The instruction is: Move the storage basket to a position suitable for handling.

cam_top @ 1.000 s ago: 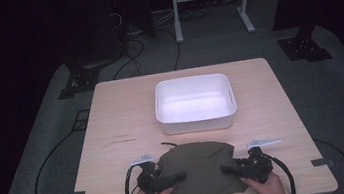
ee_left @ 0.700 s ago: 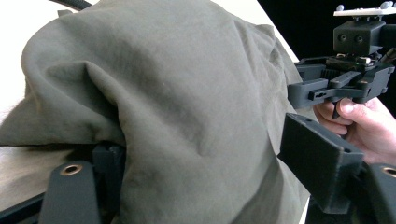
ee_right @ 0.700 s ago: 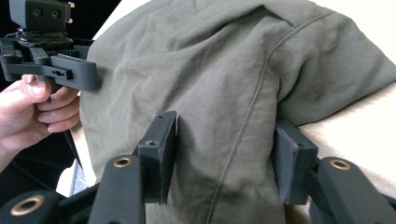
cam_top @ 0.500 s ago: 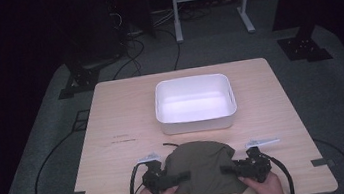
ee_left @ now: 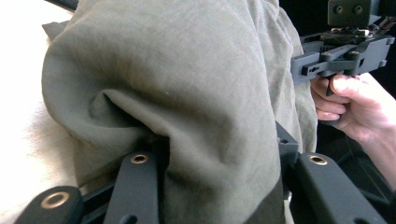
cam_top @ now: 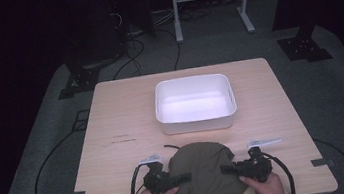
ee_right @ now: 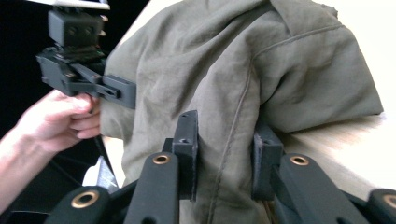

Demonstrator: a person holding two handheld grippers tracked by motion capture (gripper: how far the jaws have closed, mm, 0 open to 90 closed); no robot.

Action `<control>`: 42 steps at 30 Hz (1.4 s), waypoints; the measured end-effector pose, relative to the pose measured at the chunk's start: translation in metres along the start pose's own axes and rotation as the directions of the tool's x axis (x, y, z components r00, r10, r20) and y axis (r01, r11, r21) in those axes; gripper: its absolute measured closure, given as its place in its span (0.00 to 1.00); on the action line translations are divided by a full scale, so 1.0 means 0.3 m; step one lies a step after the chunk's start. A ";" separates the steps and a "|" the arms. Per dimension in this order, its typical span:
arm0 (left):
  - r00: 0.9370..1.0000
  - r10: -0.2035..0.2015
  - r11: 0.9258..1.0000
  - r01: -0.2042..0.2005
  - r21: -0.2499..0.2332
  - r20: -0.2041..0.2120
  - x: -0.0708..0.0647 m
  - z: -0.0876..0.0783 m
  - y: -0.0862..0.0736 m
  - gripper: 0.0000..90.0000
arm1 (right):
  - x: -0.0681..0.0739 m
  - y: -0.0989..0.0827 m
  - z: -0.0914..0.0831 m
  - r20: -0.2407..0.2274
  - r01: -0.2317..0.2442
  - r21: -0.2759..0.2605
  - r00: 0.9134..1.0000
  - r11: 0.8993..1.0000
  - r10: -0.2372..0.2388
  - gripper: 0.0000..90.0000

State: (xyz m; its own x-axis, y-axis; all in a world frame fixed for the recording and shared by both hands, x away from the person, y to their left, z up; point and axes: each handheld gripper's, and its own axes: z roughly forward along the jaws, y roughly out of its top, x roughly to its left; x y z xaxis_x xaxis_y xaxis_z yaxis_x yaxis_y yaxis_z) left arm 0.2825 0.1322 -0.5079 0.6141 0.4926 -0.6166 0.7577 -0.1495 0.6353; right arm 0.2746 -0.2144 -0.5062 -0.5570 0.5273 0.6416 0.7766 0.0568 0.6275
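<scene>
A white plastic tub (cam_top: pixel 195 104) sits on the wooden table (cam_top: pixel 114 130), out past both grippers, well apart from them. Nothing is in it; you can see its bare white bottom.

Between the two grippers lies an olive green cloth (cam_top: pixel 204 169), bunched up in a soft heap near the table's front edge. A thin dark string pokes out from its far left side.

The left gripper (cam_top: pixel 186 177) bites the left side of the cloth. In the left gripper view its two black jaws are closed in on a thick fold of the cloth (ee_left: pixel 187 107), and the fabric hangs over them. The right gripper (cam_top: pixel 224 169) bites the right side. In the right gripper view its jaws squeeze a fold with a seam running down it (ee_right: pixel 243 93). Each gripper view also shows the other hand (ee_left: pixel 355 107) (ee_right: pixel 60 116) holding its gripper on the far side of the heap.

Compared with a second ago, the cloth is more bunched and narrower, and the two grippers are closer together. The tub has not moved.
</scene>
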 end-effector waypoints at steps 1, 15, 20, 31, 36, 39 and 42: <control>1.000 -0.003 1.000 0.003 -0.002 0.010 0.000 -0.002 0.000 0.66 | 0.001 0.001 -0.004 -0.011 -0.004 -0.003 1.000 1.000 0.004 0.79; 0.997 0.003 0.999 0.000 -0.039 0.079 -0.020 -0.028 0.016 0.68 | 0.002 0.008 -0.037 -0.091 -0.033 -0.056 0.995 0.998 0.028 0.81; 0.996 0.025 0.998 -0.020 -0.063 0.087 -0.050 -0.052 0.031 0.68 | 0.013 0.020 -0.050 -0.117 -0.035 -0.073 0.993 0.997 0.026 0.81; 0.992 0.055 0.995 -0.045 -0.087 0.117 -0.103 -0.096 0.065 0.68 | 0.075 0.051 -0.104 -0.151 -0.007 -0.113 0.989 0.994 -0.010 0.81; 0.989 0.070 0.993 -0.058 -0.099 0.127 -0.126 -0.113 0.090 0.68 | 0.094 0.068 -0.120 -0.151 0.003 -0.118 0.988 0.993 -0.021 0.81; 0.988 0.074 0.993 -0.060 -0.102 0.135 -0.136 -0.120 0.110 0.68 | 0.116 0.095 -0.140 -0.146 0.020 -0.125 0.989 0.992 -0.039 0.81; 0.988 0.081 0.993 -0.067 -0.101 0.131 -0.152 -0.125 0.134 0.68 | 0.121 0.109 -0.150 -0.146 0.025 -0.128 0.988 0.992 -0.043 0.81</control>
State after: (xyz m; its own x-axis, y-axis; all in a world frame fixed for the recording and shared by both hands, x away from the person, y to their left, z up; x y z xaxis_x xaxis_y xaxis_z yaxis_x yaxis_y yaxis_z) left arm 0.2768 0.1358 -0.4367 0.6968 0.3625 -0.6190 0.6882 -0.0947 0.7193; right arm 0.2665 -0.2314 -0.4427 -0.6271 0.3953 0.6712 0.7186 -0.0389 0.6943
